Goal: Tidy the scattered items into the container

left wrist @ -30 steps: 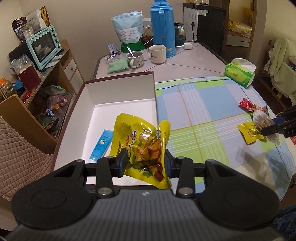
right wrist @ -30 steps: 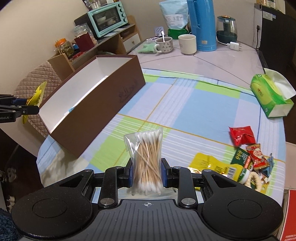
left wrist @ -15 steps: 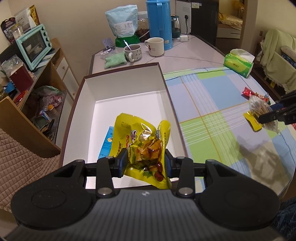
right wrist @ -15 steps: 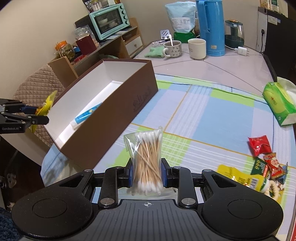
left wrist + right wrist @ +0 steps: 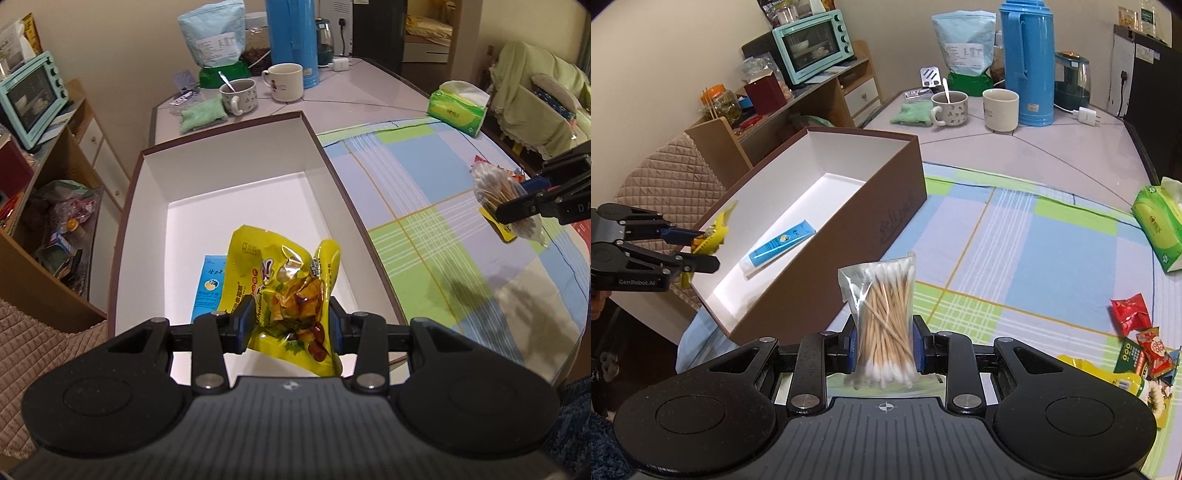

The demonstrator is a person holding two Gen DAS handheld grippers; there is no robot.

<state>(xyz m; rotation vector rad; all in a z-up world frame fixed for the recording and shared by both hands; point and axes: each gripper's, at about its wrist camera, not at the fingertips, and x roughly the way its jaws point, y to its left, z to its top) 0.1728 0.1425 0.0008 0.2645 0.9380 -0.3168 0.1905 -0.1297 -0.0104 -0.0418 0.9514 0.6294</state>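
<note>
The left tool (image 5: 288, 325) is clamping a yellow snack bag (image 5: 286, 291) between its two fingers, which are closed in against the crumpled plastic, and it is holding the bag above the near end of the brown box (image 5: 332, 173), over the white inside. A blue tube (image 5: 208, 286) is lying flat on the floor of the box, just to the left of the hanging bag; in the right wrist view the same tube (image 5: 777, 247) is resting along the box's near inner wall. The right tool (image 5: 884, 349) is gripping a clear bag of cotton swabs (image 5: 882, 325) upright, its fingers pressing on both sides of the pack, and it is hovering over the checked cloth (image 5: 1015, 251) to the right of the box, clear of the box wall. In the left wrist view that tool and its swab pack (image 5: 498, 195) are showing well to the right of the box. More small snack packets (image 5: 1145, 343) are lying scattered on the cloth far to the right of the box, with a green tissue pack (image 5: 1158, 229) beyond them. Behind the box, on the bare part of the surface (image 5: 1071, 147), two mugs (image 5: 999, 109) and a tall blue flask (image 5: 1027, 62) are standing.
</note>
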